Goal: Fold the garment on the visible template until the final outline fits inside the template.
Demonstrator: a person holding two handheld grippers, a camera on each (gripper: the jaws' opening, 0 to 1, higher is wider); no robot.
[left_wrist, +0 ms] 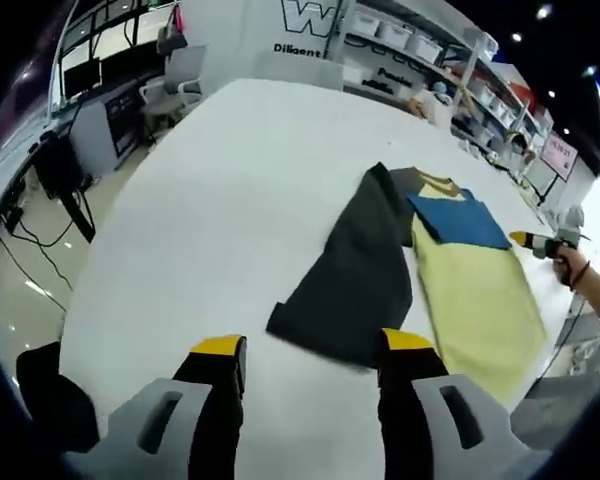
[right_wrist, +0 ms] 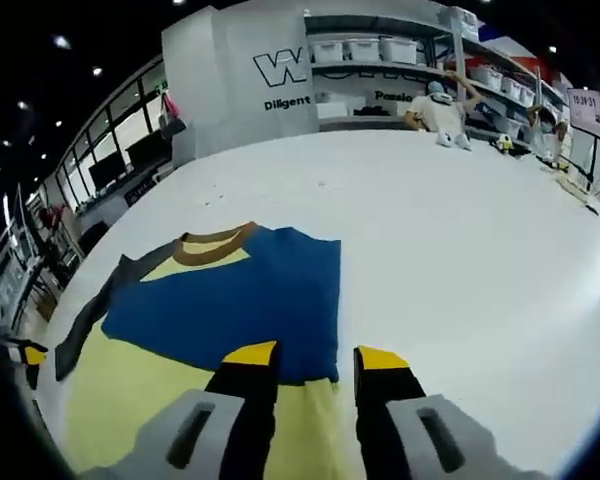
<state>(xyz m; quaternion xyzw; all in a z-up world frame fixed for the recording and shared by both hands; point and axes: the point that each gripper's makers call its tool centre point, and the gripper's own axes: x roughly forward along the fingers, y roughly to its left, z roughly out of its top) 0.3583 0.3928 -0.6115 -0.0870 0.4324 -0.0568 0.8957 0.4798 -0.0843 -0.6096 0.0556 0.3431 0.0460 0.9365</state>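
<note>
Garment flat on table; right gripper over hem.

Big white worktop. Behind it, shelves w/ white bins. A person stands by the shelves. Grey wall w/ big letters. Office chair & desks w/ screens at the side.

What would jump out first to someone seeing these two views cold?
The colour-block shirt with its blue chest, pale yellow body and brown collar, lying flat on the big white table. In the left gripper view its dark grey sleeve is spread out sideways just ahead of the open left tongs. The open right tongs hover at the blue panel's edge.
</note>
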